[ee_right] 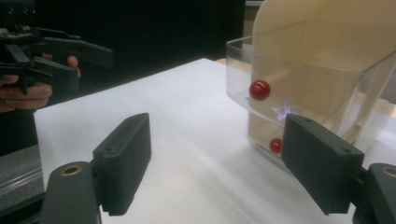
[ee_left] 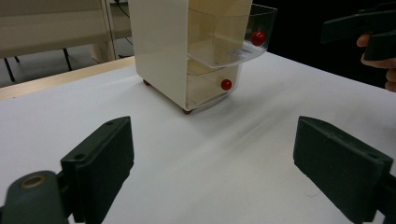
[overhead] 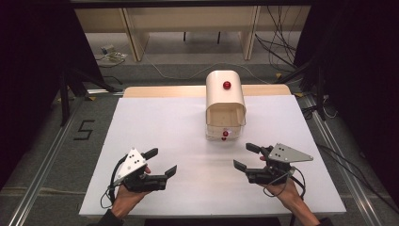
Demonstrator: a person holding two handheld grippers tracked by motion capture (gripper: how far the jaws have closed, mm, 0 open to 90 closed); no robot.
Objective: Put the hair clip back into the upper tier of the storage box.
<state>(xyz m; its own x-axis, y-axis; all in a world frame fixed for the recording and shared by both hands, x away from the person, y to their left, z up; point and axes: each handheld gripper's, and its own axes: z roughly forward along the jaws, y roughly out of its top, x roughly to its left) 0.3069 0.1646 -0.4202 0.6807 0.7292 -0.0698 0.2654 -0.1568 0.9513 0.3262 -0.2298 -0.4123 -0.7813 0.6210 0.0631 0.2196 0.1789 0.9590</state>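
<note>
Drawer cabinet (overhead: 225,101) on white table (overhead: 155,127), upper drawer (ee_right: 299,88) pulled out; left tool (overhead: 160,162) and right tool (overhead: 247,156) both wide, empty.

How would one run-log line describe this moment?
left gripper: open, empty | right gripper: open, empty, near drawer unit | top drawer: pulled out | table

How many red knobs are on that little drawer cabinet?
3: one on the cabinet's rounded top, one on the pulled-out upper drawer's front, one on the lower drawer's front. Others may be hidden behind.
</note>
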